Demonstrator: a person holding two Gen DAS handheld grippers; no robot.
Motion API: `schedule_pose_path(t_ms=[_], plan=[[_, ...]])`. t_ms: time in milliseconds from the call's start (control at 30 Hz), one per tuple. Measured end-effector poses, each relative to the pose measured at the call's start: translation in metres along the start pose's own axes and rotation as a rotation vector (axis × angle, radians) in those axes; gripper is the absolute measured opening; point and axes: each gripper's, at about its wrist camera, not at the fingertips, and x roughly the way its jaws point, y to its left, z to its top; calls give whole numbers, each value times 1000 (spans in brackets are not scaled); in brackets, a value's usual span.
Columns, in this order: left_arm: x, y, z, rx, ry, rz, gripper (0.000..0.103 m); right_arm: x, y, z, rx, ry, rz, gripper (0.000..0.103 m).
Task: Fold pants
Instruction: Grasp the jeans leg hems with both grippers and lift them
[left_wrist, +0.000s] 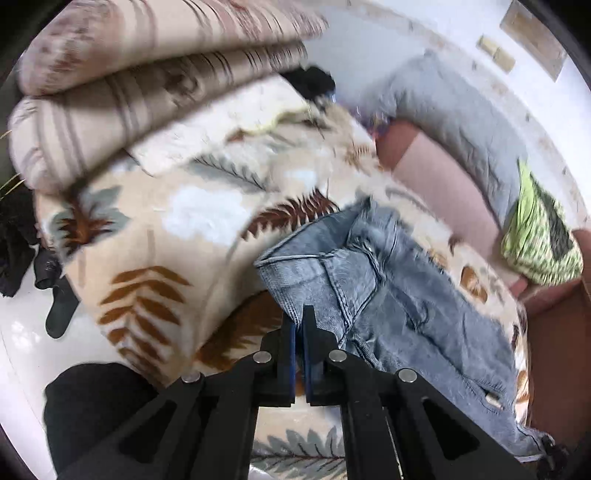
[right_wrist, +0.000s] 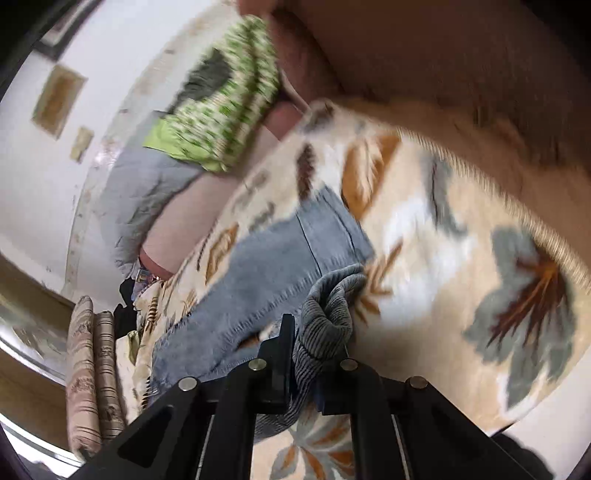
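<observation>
Light blue jeans (left_wrist: 399, 295) lie on a cream blanket with a leaf print (left_wrist: 147, 240). In the left wrist view my left gripper (left_wrist: 300, 314) is shut, and its tips pinch the near edge of the jeans by the waistband corner. In the right wrist view the jeans (right_wrist: 266, 266) stretch away to the upper left over the same blanket (right_wrist: 424, 240). My right gripper (right_wrist: 306, 332) is shut on a bunched fold of the denim, which drapes over and hides the right finger. The picture is blurred by motion.
A rolled striped quilt (left_wrist: 129, 92) lies at the blanket's far end. A grey pillow (left_wrist: 461, 122), a pink sheet (left_wrist: 436, 177) and a green patterned cloth (left_wrist: 539, 240) sit along the wall side. Black garments (left_wrist: 14, 240) lie off the blanket's left edge.
</observation>
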Motion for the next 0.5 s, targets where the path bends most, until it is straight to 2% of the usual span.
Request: schedule_pose_path(t_ms=[33,100,133,167,200,233,267,300,333,367,400,433,500], plan=[[-3,5,-5,-3,-4,6,3,-8,-1,-2,-17,-22,-18,9],[15,11,-19,28,77,40,4,-12,-15,-12,-14,-24,-79,11],[26,14,-25,35,126,50,7,-7,-23,-16,0,-8,-118,15],[37,18,-29,34,167,84,7,2,-38,-23,17,34,-176,28],[40,18,-29,42,181,99,7,18,-55,-31,33,123,-256,34],[40,13,-26,50,174,106,11,27,-71,-38,70,187,-302,32],[36,8,-21,62,150,120,17,25,-77,-39,101,186,-281,35],[29,1,-13,78,105,130,39,17,-79,-37,120,163,-254,42],[23,-6,-7,89,65,126,69,5,-73,-30,100,120,-296,59],[13,-18,1,102,-3,102,79,-3,-67,-25,81,79,-323,69],[7,-26,5,118,-53,78,83,-13,-57,-18,56,25,-328,70],[1,-38,9,153,-97,59,83,-18,-48,-11,37,-5,-299,70],[3,-60,15,238,-117,42,83,-18,-26,4,5,-18,-163,77]])
